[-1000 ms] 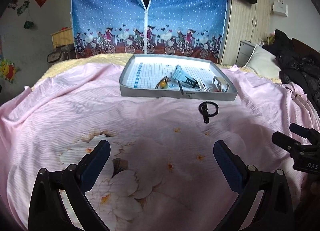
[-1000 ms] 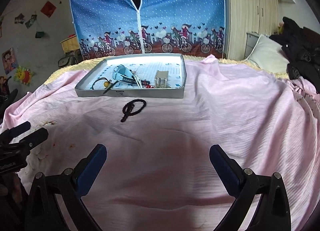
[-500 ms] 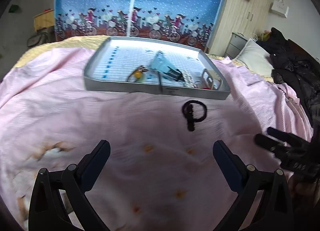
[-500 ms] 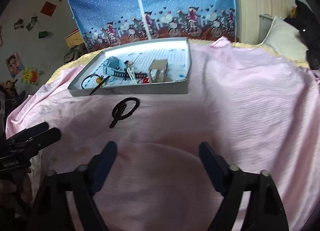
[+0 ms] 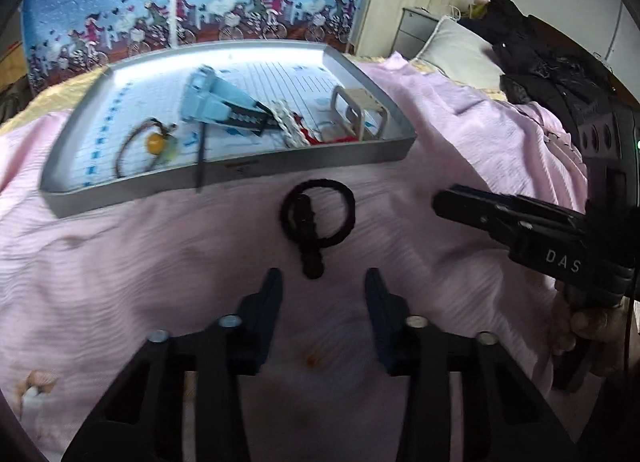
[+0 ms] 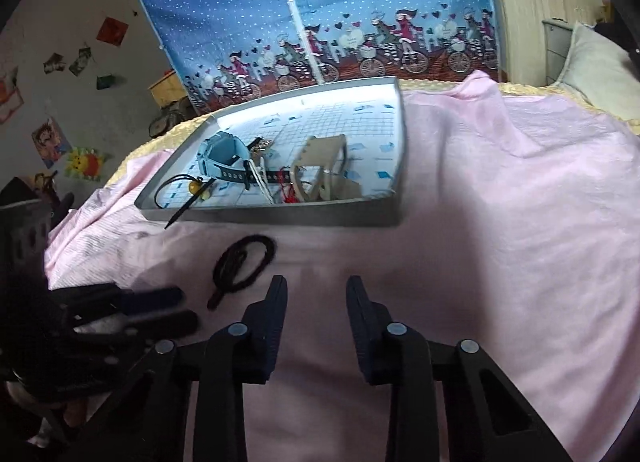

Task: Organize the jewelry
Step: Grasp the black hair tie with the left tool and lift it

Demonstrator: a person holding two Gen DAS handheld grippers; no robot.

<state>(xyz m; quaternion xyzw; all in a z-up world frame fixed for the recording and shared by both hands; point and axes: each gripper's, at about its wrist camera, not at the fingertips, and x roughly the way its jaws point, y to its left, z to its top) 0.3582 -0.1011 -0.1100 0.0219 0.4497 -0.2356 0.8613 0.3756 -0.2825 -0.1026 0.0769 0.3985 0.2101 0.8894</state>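
A black beaded bracelet [image 5: 318, 217] with a short tail lies on the pink bedspread, just in front of a grey tray [image 5: 240, 177]. My left gripper [image 5: 322, 282] is open, and the tail's end sits right at the gap between its fingertips. The tray holds a blue watch [image 5: 208, 101], a cord with a yellow bead [image 5: 154, 143], a white chain [image 5: 286, 121] and a beige stand [image 5: 360, 109]. In the right wrist view the bracelet [image 6: 244, 266] lies ahead and to the left of my right gripper [image 6: 316, 294]. That gripper is open with only a narrow gap and holds nothing.
The right gripper [image 5: 500, 213], held by a hand, reaches in from the right in the left wrist view. A blue fabric wardrobe [image 6: 320, 1] stands behind the bed. A pillow [image 5: 456, 49] and dark clothes [image 5: 552, 61] lie at the right. A black stick [image 5: 200, 165] pokes over the tray's front rim.
Both grippers have moved forward toward the bracelet and tray. Their fingers have narrowed from wide open to a small gap. The left one now lines up on the bracelet's tail.
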